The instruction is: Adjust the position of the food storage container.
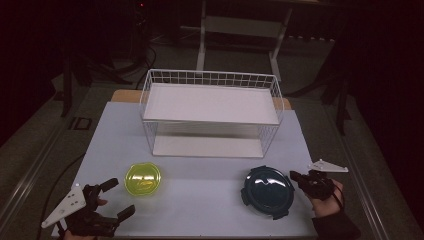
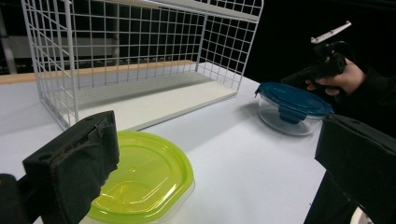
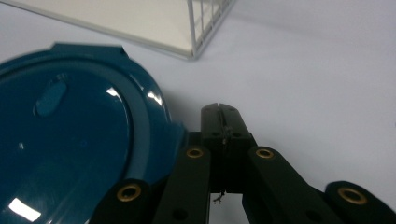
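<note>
Nearest, the left gripper waits with jaws wide apart and empty, just beside the yellow-green lidded container on the table. The right gripper — jaws pressed together on nothing — sits at the edge of the blue-lidded container. Beyond, the white wire rack holds nothing — both containers are seemingly yet to be shelved.
</note>
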Available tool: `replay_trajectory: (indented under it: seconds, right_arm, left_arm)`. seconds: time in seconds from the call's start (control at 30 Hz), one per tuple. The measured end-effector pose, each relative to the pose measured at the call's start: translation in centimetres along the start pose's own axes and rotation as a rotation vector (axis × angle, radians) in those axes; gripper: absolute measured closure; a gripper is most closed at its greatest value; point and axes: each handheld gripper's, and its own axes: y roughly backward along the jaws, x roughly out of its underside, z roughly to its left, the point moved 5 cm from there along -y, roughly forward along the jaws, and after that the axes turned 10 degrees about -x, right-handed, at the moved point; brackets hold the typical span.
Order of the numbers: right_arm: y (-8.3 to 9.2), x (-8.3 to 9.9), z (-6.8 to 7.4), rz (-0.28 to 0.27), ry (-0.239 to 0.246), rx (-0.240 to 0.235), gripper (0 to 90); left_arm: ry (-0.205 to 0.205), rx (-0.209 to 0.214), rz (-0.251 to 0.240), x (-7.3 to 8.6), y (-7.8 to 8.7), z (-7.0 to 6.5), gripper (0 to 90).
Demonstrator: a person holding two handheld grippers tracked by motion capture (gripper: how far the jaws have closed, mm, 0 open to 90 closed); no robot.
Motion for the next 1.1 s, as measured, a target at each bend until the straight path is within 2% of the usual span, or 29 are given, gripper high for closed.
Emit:
replay_trajectory:
  seconds: [0.1,0.23,0.47,0.73,0.87,0.93,1.07,1.1]
  right_arm:
    - [0.4,0.6,0.1,0.001,-0.013,-0.003,90.0]
    - [0.5,1.4,0.6,0.011,-0.019,-0.035,90.0]
    - [0.8,1.6,0.9,0.024,-0.021,-0.021,90.0]
    - [0.5,1.8,2.4,0.032,-0.051,-0.083,90.0]
    - [0.4,1.9,3.3,0.044,-0.02,-0.094,90.0]
    - [0.8,1.6,3.4,0.024,-0.021,-0.109,90.0]
    - [1.1,1.9,3.6,0.039,-0.023,-0.105,90.0]
    - [1.0,2.1,3.7,0.053,-0.016,-0.089,90.0]
  left_arm:
    - [0.0,-0.001,0.001,0.0,0.0,0.0,0.0]
    - [0.001,0.001,0.002,0.0,0.0,0.0,0.0]
    - [-0.004,0.003,0.002,0.0,0.0,-0.1,0.0]
    - [-0.01,0.005,0.01,0.0,-0.2,-0.2,0.0]
    - [-0.01,0.005,0.007,0.0,-0.1,-0.2,0.0]
    - [-0.01,0.005,0.006,0.0,-0.1,-0.2,0.0]
    - [-0.009,0.007,0.007,0.0,-0.1,-0.2,0.0]
    - [-0.01,0.007,0.009,0.0,-0.1,-0.2,0.0]
